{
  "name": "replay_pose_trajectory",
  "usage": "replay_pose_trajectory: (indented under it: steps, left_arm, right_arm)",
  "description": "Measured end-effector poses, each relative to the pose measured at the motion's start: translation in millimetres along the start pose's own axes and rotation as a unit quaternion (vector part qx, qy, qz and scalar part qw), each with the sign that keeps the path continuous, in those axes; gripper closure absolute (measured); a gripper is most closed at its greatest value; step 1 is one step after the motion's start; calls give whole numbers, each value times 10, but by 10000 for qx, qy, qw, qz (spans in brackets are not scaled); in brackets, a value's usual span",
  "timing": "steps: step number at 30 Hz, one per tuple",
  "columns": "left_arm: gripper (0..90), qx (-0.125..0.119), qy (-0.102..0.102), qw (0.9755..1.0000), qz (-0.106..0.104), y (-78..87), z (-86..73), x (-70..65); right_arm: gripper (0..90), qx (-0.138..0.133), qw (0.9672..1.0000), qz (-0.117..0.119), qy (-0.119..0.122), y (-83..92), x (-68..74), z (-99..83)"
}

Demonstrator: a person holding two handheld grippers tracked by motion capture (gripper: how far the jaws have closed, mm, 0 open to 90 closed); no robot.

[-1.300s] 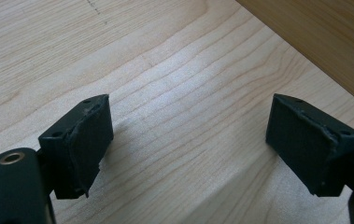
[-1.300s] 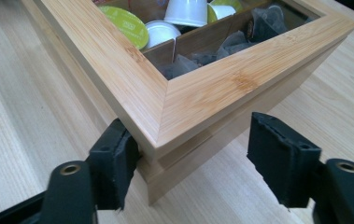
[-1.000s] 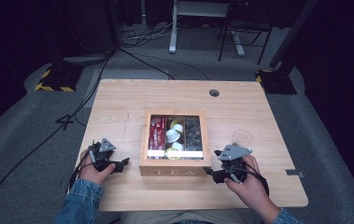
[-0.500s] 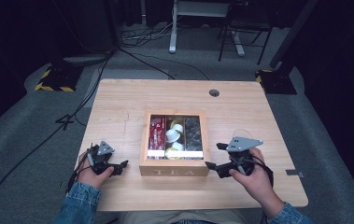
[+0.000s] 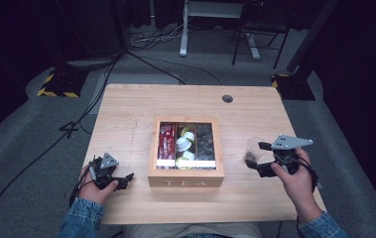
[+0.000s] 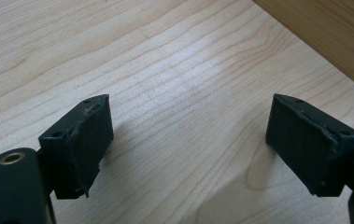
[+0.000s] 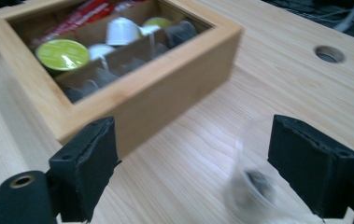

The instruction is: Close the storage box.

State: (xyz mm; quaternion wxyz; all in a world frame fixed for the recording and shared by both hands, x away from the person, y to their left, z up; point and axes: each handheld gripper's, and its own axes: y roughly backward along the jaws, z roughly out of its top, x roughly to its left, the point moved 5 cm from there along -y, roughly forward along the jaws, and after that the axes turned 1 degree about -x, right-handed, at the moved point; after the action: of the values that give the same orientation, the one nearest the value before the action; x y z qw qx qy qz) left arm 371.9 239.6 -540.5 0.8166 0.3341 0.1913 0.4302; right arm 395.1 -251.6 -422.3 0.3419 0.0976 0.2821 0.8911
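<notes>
A wooden box (image 5: 185, 181) marked TEA stands mid-table, with red packets on its left, white and green capsules (image 7: 62, 53) in the middle and dark items on its right. Right of it stands a clear plastic cup (image 5: 253, 148) with something dark at its bottom. My right gripper (image 5: 256, 154) is open around the cup. Its jaws have just been opening. In the right gripper view the blurred cup (image 7: 254, 182) sits between them, nearer the right pad, and neither pad presses it. My left gripper (image 5: 124, 181) rests open over bare wood left of the box.
A round cable hole (image 5: 227, 98) sits near the table's far edge. The box's side wall (image 6: 333, 37) is just right of my left gripper (image 6: 188, 144). Cables, a desk frame and a chair stand on the grey floor beyond the table.
My right hand has moved right and up, from the box's front right corner to the clear cup, and its jaws have spread. The left hand has kept still.
</notes>
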Motion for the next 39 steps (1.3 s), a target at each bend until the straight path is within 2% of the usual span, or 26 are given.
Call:
replay_pose_trajectory:
  steps: [5,8,12,15,17,22,29,39]
  left_arm:
    - [152,4,-9,10000,-3,5,-4,6]
    - [152,2,-25,10000,-13,5,-3,11]
    - [151,10,-37,10000,-40,3,0,21]
    - [150,23,-60,10000,-43,1,4,31]
    - [150,7,-56,10000,-45,-4,7,35]
    - [150,0,-55,10000,-39,-7,9,38]
    - [150,0,-56,10000,-42,-7,9,38]
    - [149,2,-68,10000,-32,-10,14,44]
  right_arm:
    - [166,100,9992,-356,-147,157,-271,-157]
    - [167,184,9983,-449,-323,225,-402,-278]
    - [166,364,9965,-623,-432,290,-556,-454]
    - [172,422,9956,-630,-547,312,-652,-574]
    - [170,423,9958,-516,-629,307,-687,-641]
    - [170,531,9949,-581,-636,244,-759,-814]
    - [169,653,9928,-555,-831,137,-842,-1086]
    - [168,803,9907,-670,-872,5,-860,-1263]
